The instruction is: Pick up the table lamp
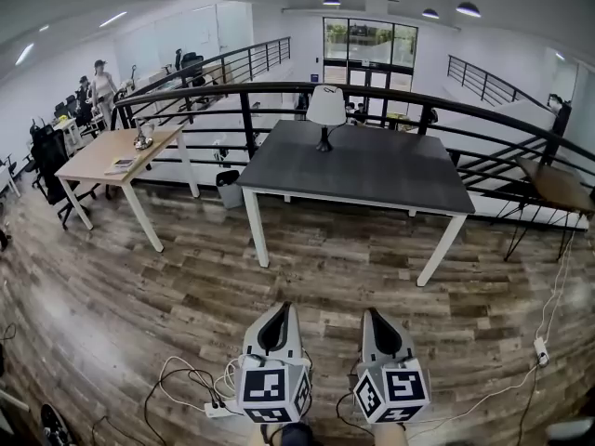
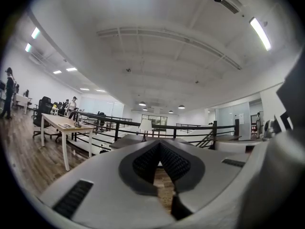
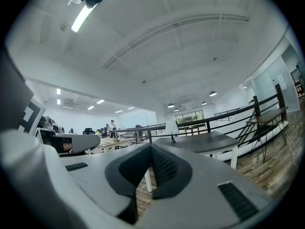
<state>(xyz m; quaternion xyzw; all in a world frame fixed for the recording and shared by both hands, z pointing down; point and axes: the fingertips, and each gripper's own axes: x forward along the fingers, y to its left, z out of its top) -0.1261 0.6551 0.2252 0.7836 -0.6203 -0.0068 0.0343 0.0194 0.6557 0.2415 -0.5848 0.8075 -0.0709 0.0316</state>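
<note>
The table lamp (image 1: 326, 108) has a white shade and a thin dark stem. It stands at the far edge of a dark grey table (image 1: 372, 170) across the wooden floor. Both grippers are low in the head view, well short of the table. My left gripper (image 1: 275, 319) is shut with nothing in it, and so is my right gripper (image 1: 379, 321). In the left gripper view the lamp (image 2: 145, 126) shows small, just above the closed jaw tips (image 2: 159, 143). The lamp (image 3: 172, 128) in the right gripper view stands to the right of the closed jaw tips (image 3: 151, 147).
A black railing (image 1: 390, 96) runs behind the table. A light wooden desk (image 1: 116, 151) stands at left, with a bin (image 1: 228, 189) beside it and people (image 1: 100, 82) beyond. A small brown table (image 1: 558, 184) is at right. Cables (image 1: 186, 384) lie on the floor near me.
</note>
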